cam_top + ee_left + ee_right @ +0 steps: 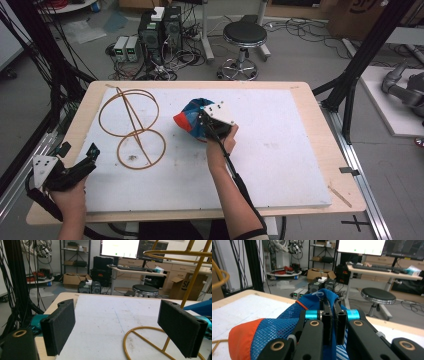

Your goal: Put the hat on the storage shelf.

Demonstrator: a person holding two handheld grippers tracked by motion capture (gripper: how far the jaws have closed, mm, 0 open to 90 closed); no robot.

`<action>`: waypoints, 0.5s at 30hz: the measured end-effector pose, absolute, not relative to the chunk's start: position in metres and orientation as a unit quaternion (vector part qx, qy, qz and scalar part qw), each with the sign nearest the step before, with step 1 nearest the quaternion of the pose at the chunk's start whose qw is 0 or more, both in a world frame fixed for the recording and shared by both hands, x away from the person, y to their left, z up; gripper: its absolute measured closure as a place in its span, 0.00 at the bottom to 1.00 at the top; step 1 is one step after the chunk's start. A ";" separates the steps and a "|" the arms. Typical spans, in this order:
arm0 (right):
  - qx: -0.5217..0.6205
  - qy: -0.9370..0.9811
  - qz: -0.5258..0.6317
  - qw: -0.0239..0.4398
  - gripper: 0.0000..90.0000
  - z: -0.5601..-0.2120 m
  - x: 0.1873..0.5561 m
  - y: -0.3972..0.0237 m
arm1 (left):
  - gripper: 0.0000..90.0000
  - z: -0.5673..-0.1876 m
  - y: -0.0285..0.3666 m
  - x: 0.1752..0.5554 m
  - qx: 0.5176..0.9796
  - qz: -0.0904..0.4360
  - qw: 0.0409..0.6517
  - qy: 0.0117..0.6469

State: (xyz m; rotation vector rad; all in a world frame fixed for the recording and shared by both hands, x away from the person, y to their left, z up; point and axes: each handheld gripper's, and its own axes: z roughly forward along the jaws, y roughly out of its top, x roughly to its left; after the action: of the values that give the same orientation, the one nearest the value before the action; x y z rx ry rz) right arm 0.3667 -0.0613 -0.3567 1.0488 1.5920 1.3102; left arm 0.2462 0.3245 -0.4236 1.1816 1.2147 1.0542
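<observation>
- Looking down from the high view, the right tongs [206, 121] clench a blue and orange mesh bag [189, 118] near the middle of the white surface [280, 150]; the gold wire stand [132, 129] lies at nine o'clock of it, and the left tongs [80, 155] rest at the surface's seven o'clock corner.
- Left gripper view: left tongs [125, 330] released, jaws wide apart, stand's ring [140, 340] beyond.
- Right gripper view: right tongs [333, 322] pinch the bag's [274, 327] blue fabric.

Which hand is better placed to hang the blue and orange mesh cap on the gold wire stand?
Right. The right gripper is shut on the mesh cap, beside the wire stand. The left gripper sits open at the table's near left edge.
</observation>
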 end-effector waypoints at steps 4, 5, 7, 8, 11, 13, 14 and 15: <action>0.412 0.623 0.522 0.412 0.99 -0.344 0.367 -0.067 | 0.17 -0.424 0.324 0.246 0.497 0.444 0.542 0.512; 0.411 0.622 0.523 0.413 0.99 -0.342 0.367 -0.068 | 0.17 -0.424 0.324 0.246 0.497 0.444 0.542 0.512; 0.409 0.617 0.527 0.416 0.99 -0.336 0.367 -0.070 | 0.17 -0.423 0.324 0.246 0.497 0.444 0.542 0.512; 0.408 0.616 0.528 0.418 0.99 -0.334 0.367 -0.071 | 0.17 -0.424 0.324 0.246 0.498 0.444 0.542 0.512; 0.407 0.614 0.529 0.421 0.99 -0.328 0.368 -0.072 | 0.17 -0.424 0.324 0.246 0.498 0.444 0.541 0.512; 0.405 0.611 0.532 0.424 0.99 -0.321 0.367 -0.073 | 0.17 -0.423 0.324 0.246 0.498 0.444 0.542 0.511; 0.404 0.609 0.532 0.427 0.99 -0.315 0.368 -0.073 | 0.17 -0.423 0.324 0.246 0.498 0.444 0.541 0.511; 0.404 0.609 0.532 0.427 0.99 -0.315 0.368 -0.073 | 0.17 -0.423 0.324 0.246 0.499 0.444 0.541 0.511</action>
State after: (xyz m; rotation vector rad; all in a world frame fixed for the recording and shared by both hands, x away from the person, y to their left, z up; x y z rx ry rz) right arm 0.3677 -0.0735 -0.3155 1.0103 1.5215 1.3293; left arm 0.2462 0.3237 -0.4234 1.1845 1.2140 1.0547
